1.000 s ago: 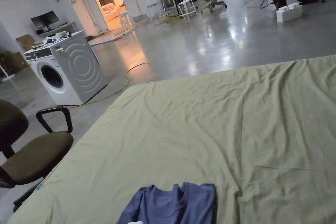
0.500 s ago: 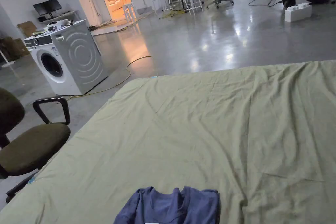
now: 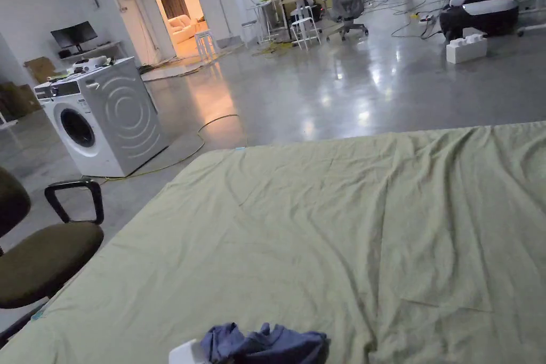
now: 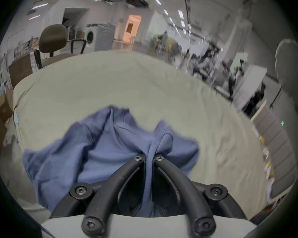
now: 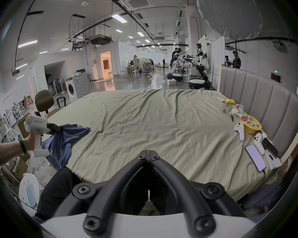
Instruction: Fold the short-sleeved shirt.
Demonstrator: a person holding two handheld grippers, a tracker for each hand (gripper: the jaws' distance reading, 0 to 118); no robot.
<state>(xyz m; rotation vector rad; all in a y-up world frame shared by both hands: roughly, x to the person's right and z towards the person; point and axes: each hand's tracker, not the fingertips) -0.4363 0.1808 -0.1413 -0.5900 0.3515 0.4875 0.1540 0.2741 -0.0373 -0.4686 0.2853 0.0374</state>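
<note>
shirt [image 4: 100,149] | blue, bunched (not flat) | near edge of green bed sheet [image 4: 110,80], partly hanging off

One blue shirt [image 5: 62,138] lies on one green bed [image 5: 153,121], by its near left corner. Two grippers [image 4: 149,158] [image 5: 148,153], one washing machine [image 3: 98,114] and one chair [image 3: 42,258] are beyond the bed's left side.

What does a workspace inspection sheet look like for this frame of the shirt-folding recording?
Surface: bed sheet, olive green, wrinkled.
Job's things: blue shirt, bunched at the sheet's near left edge, unfolded.
Clutter: phone, yellow bowl and white controllers by the headboard.
Grippers: left gripper shut on the blue shirt; right gripper shut, empty, above the near edge.
Cables: yellow cable on the floor.
Surroundings: washing machine, office chair.
</note>
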